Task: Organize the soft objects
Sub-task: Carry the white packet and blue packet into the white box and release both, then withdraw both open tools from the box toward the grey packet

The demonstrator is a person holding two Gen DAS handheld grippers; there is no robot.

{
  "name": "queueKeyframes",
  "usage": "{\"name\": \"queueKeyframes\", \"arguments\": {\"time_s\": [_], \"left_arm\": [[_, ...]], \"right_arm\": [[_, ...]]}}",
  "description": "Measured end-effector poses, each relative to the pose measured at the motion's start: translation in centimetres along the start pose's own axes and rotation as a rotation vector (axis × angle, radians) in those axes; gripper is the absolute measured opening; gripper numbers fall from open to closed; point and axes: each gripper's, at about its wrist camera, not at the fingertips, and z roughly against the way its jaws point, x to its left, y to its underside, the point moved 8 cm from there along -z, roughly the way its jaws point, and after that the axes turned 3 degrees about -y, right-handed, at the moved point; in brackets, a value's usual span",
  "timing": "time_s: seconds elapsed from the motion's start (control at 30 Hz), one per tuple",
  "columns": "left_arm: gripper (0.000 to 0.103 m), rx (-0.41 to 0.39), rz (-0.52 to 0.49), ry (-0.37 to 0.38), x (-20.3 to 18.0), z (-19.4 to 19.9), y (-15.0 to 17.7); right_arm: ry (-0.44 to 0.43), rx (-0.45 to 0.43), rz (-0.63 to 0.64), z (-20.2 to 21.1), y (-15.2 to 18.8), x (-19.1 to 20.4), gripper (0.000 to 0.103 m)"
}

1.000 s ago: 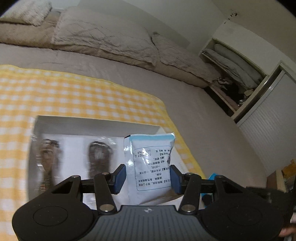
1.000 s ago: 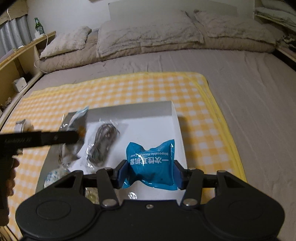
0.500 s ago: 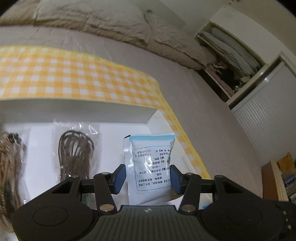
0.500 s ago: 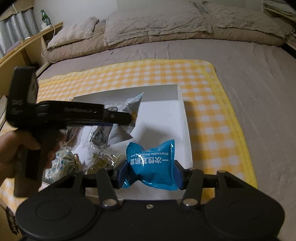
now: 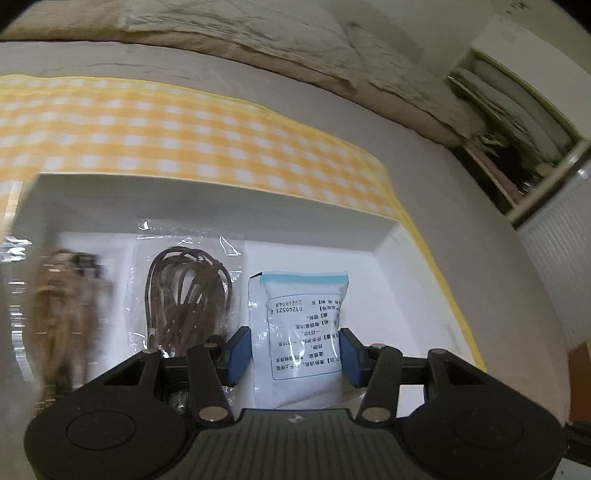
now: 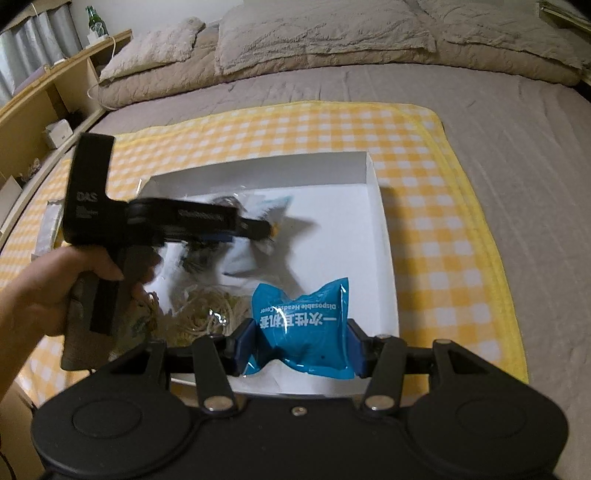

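Note:
My left gripper is shut on a white sachet with a blue top edge and holds it low inside a white box. From the right wrist view the left gripper is over the box's middle, blurred. My right gripper is shut on a blue packet above the front edge of the box. A clear bag of dark cord lies in the box left of the sachet. A blurred bag of tan cord lies further left.
The box sits on a yellow checked cloth on a grey bed. Pillows line the far side. A wooden shelf runs along the left. A bag of pale bands lies in the box's front left.
My left gripper has moved right and down into the box with the sachet. My right gripper has stayed roughly in place, holding the blue packet.

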Motion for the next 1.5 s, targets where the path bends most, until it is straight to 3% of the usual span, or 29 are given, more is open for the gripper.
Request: {"name": "queueKeyframes", "arguments": {"time_s": [0.13, 0.2, 0.3, 0.37, 0.6, 0.93, 1.5], "left_arm": [[0.054, 0.003, 0.006, -0.022, 0.5, 0.4, -0.1], [0.072, 0.019, 0.002, -0.007, 0.0, 0.4, 0.0], [0.084, 0.038, -0.022, 0.002, -1.0, 0.6, 0.4], [0.087, 0.045, -0.049, -0.001, -1.4, 0.9, 0.7], [0.1, 0.037, -0.103, -0.031, -1.7, 2.4, 1.4], [0.103, 0.031, -0.134, -0.034, -2.6, 4.4, 2.1], [0.103, -0.031, -0.18, -0.091, -3.4, 10.6, 2.0]], "right_arm": [[0.01, 0.008, 0.001, -0.3, 0.1, 0.0, 0.052], [0.017, 0.005, -0.007, -0.3, 0.0, -0.2, 0.055], [0.029, 0.008, -0.026, -0.4, 0.1, -0.5, 0.056], [0.038, 0.018, -0.04, -0.5, 0.3, -0.8, 0.062], [0.055, 0.026, -0.068, -0.4, 0.5, -1.3, 0.063], [0.063, 0.008, -0.067, 0.6, 0.6, -1.0, 0.064], [0.077, -0.111, -0.102, 4.5, -0.8, -0.2, 0.07]]}}
